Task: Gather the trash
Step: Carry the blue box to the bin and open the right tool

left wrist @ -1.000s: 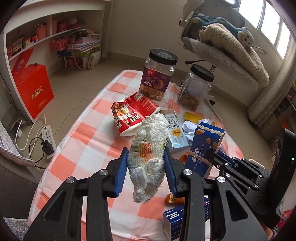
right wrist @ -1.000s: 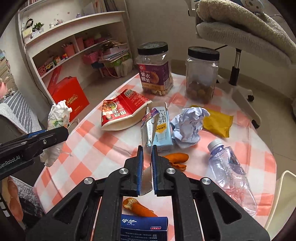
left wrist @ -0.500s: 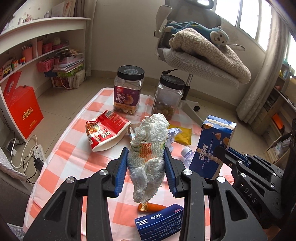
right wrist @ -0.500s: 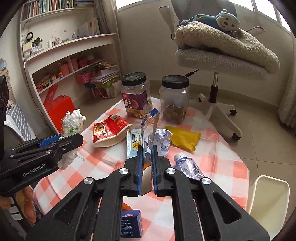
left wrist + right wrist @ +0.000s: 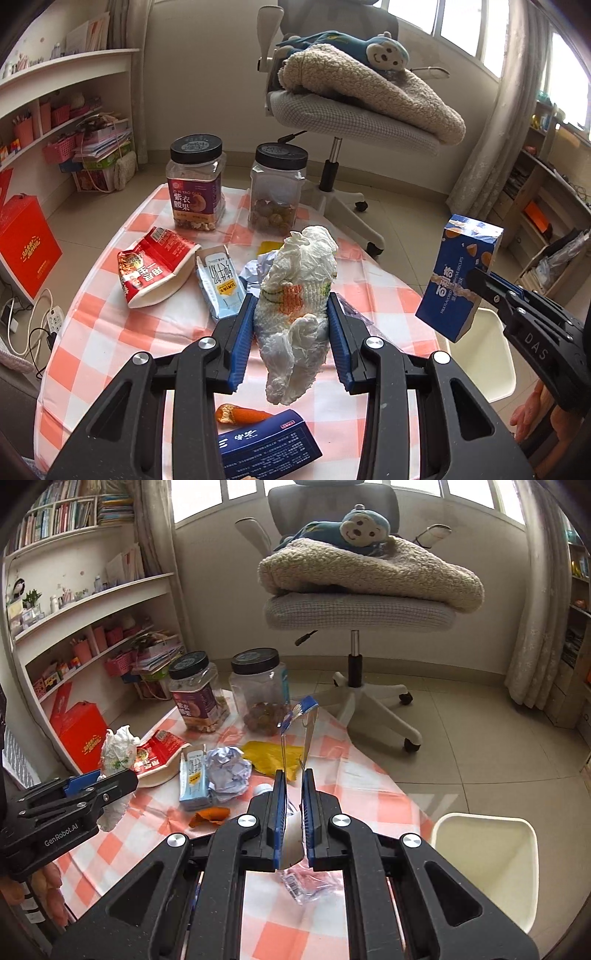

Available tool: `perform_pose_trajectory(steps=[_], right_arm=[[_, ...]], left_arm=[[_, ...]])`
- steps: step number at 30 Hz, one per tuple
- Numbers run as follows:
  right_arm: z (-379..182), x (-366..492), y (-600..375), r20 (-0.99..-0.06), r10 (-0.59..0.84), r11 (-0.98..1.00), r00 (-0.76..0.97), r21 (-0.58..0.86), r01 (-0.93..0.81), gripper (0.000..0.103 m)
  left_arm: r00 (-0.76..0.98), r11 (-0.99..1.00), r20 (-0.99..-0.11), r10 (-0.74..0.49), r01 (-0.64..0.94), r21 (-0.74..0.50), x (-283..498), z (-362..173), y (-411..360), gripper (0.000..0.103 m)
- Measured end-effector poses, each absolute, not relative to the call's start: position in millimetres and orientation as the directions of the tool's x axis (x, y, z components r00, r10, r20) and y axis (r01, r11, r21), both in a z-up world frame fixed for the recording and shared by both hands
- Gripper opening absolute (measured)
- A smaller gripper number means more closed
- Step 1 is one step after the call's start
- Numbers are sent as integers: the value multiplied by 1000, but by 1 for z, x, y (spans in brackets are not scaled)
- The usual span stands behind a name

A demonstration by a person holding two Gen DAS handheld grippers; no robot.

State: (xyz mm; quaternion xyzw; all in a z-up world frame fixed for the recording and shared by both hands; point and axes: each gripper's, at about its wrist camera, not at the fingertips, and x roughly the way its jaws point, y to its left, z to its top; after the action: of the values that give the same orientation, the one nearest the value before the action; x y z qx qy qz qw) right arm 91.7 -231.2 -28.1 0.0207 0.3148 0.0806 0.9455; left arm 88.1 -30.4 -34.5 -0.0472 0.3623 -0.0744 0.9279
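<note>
Left gripper (image 5: pixel 291 314) is clamping a crumpled white tissue wad with orange and green print (image 5: pixel 295 306), blue pads pressing both of its sides, wad hanging above the table. Right gripper (image 5: pixel 292 805) is pinching a flattened blue biscuit box (image 5: pixel 458 280) edge-on, jaws nearly together on the cardboard; box is sticking up clear of the table, off its right edge in the left wrist view.

Below, a round table with an orange-and-white checked cloth (image 5: pixel 110 332) is carrying the remaining trash: red snack pouch (image 5: pixel 151 269), pale blue milk carton (image 5: pixel 221 284) just beside it, crumpled white-blue paper ball (image 5: pixel 229 771) near the carton, yellow wrapper (image 5: pixel 269 757) behind the ball, orange peel (image 5: pixel 240 415), dark blue printed box (image 5: pixel 266 446) at the near edge, crushed clear plastic bottle (image 5: pixel 306 882) partly hidden under the right gripper.

Two black-lidded clear jars (image 5: pixel 195 181) are standing at the far edge. A white bin (image 5: pixel 487 860) is sitting on the floor right of the table.
</note>
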Motion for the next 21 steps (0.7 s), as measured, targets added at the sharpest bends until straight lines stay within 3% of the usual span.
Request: perform_pose_trajectory(steps=[16,18,21], right_arm=[[-34,65,-363,-626,-63,985,778,87,150,9],[-35,62,-379,-636,-98,979,765,76,189,13],[-38,54,-404,-646,-146,964,750,78,254,31]], left_arm=[[692,960,-671,-265,257,-113,84,-38,-125,38],[682,953,-675,-282,282,-113,83,-39,-142,38],[666,940,-679,-309,322,-111,82,-41,-168,38]])
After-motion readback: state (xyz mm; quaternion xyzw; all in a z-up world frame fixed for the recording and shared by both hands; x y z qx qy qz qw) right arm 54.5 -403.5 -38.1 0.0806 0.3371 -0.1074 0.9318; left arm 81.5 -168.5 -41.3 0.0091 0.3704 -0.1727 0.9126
